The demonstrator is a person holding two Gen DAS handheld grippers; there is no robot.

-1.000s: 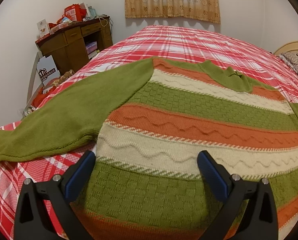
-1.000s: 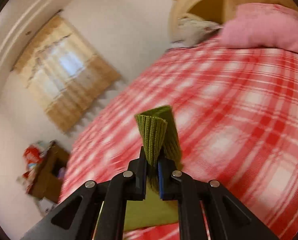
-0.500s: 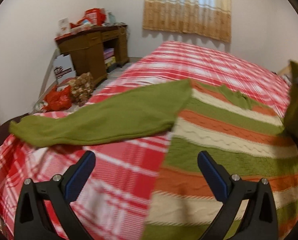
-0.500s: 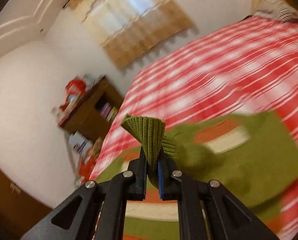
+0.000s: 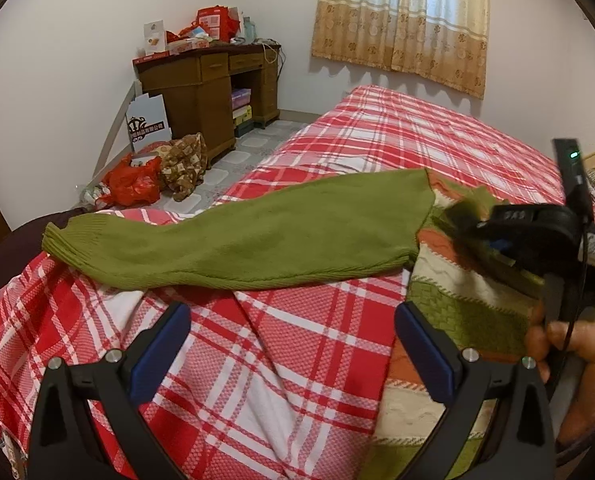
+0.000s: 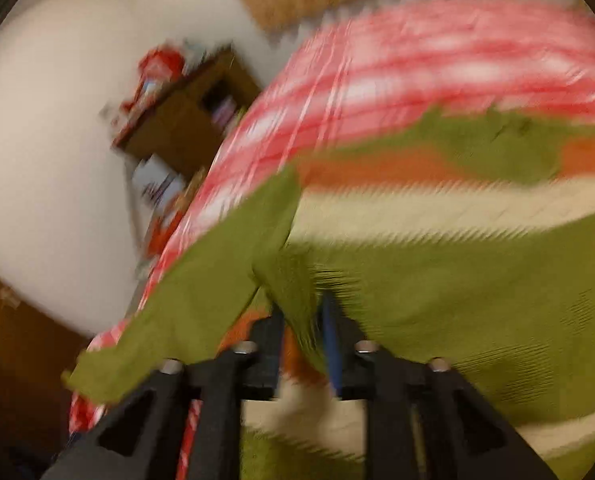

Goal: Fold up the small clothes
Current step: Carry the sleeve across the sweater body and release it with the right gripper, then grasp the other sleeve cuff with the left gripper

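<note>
A striped sweater [image 5: 449, 300] in green, orange and cream lay flat on a bed with a red and white plaid bedspread [image 5: 289, 352], filling the lower right of the left wrist view. Its plain green sleeve [image 5: 233, 240] stretched out long across the middle of the frame, cuff pointing to the left edge of the bed, shoulder at center right.

The left gripper [image 5: 293, 344] hung over bare bedspread at the bottom of the frame, jaws spread wide and empty, the sweater's edge just inside its right finger. The right gripper [image 6: 303, 344], seen in a blurred view, was clenched on a fold of green knit, probably the other sleeve. In the left wrist view it appeared at the right edge, above the sweater, held by a hand [image 5: 577, 364].

Beyond the bed, in the upper left, stood a cluttered wooden desk [image 5: 205, 92], a white printed board [image 5: 147, 122] whose writing was unreadable, a red bag [image 5: 131, 184] on the floor, and a curtain [image 5: 401, 20] at top right.
</note>
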